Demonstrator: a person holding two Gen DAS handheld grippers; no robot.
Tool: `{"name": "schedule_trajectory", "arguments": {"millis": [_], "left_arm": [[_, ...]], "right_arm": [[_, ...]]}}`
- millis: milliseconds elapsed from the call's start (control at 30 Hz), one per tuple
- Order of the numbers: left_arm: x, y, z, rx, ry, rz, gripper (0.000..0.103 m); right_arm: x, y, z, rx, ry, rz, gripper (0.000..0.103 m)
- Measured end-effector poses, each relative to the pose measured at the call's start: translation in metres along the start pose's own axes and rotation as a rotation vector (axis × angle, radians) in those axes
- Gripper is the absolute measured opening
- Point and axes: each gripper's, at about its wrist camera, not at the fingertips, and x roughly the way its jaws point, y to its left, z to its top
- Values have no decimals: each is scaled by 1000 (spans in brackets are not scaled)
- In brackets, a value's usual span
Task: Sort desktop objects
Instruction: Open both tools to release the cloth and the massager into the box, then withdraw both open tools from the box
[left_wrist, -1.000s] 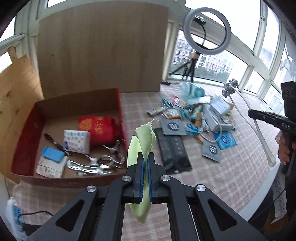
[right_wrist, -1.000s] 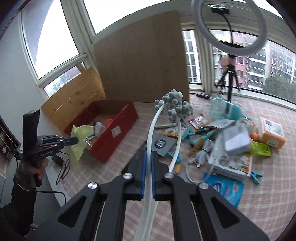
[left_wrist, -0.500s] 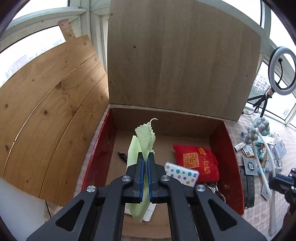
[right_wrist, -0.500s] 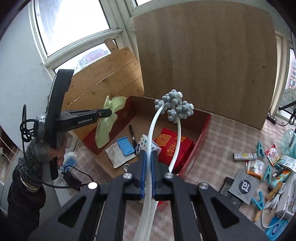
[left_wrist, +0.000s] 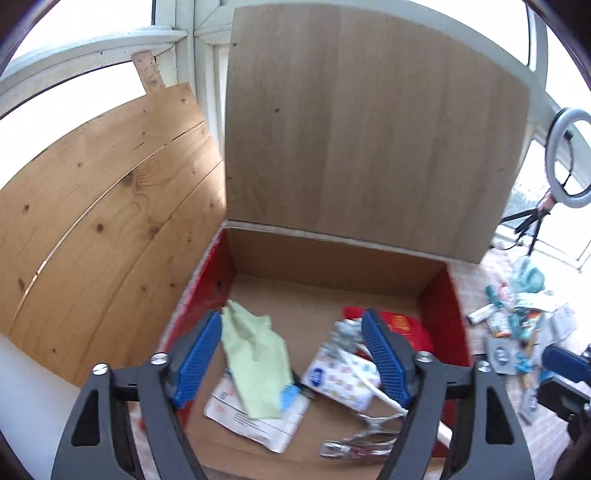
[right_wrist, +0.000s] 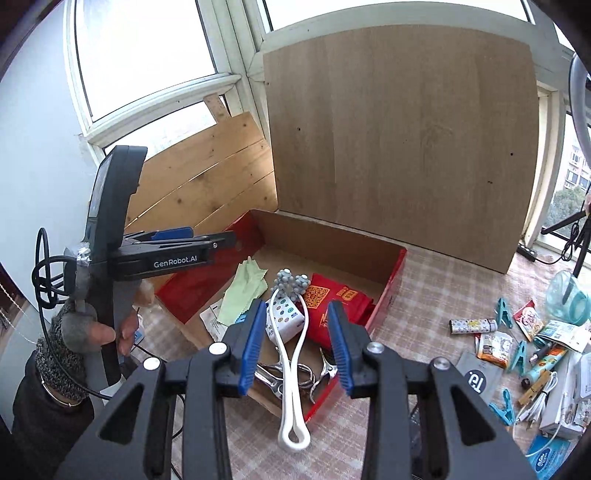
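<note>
A red cardboard box (left_wrist: 458, 295) (right_wrist: 397, 267) stands open on the table. A light green cloth (left_wrist: 255, 365) (right_wrist: 242, 290) lies inside it at the left. A white massager with grey balls (right_wrist: 291, 347) (left_wrist: 345, 338) lies across the box's near edge, its loop handle sticking out over the table. My left gripper (left_wrist: 295, 360) is open above the box, also seen from the side in the right wrist view (right_wrist: 173, 243). My right gripper (right_wrist: 297, 341) is open just above the massager.
The box also holds a red pouch (right_wrist: 332, 302), a tissue pack (left_wrist: 340, 376), a paper packet (left_wrist: 255, 417) and metal tools (right_wrist: 295, 374). Several small objects lie scattered on the checked tablecloth at the right (right_wrist: 517, 343). Wooden boards (right_wrist: 399, 140) stand behind the box.
Both grippers have opened. The green cloth has dropped from the left gripper into the box. The massager has dropped from the right gripper onto the box's near edge.
</note>
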Motion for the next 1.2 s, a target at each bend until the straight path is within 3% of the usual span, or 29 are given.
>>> {"name": "schedule_trajectory", "arguments": {"millis": [167,267,533,800,867,1033,1100,1200], "left_arm": [[-37,-47,-24,56,-47,-19,83],[-51,-68,-40,86,-74,-47,100],[-64,-116,-86,205,-52,-70,100],[-41,-139,-115,369,-21,76,101],[-38,-134,-111,353,-14,86,101],[-21,-119,-99,370,-14,193,101],[-12,-111,-93,366,-1,227,96],[-8,-97,-85,308,23,204,95]], "right_arm": [[-40,-13,-19,-16,-32,-28,35],[-64,-25,-32,-11,-51,-38,35],[-98,-54,-70,-19,-27,-120,35],[-108,-80,-97,58,3,-119,35],[-110,-82,-101,64,5,-121,35],[-113,-85,-106,69,4,-125,35],[-114,-86,-107,70,4,-127,35],[-119,-86,-110,69,-5,-132,35]]}}
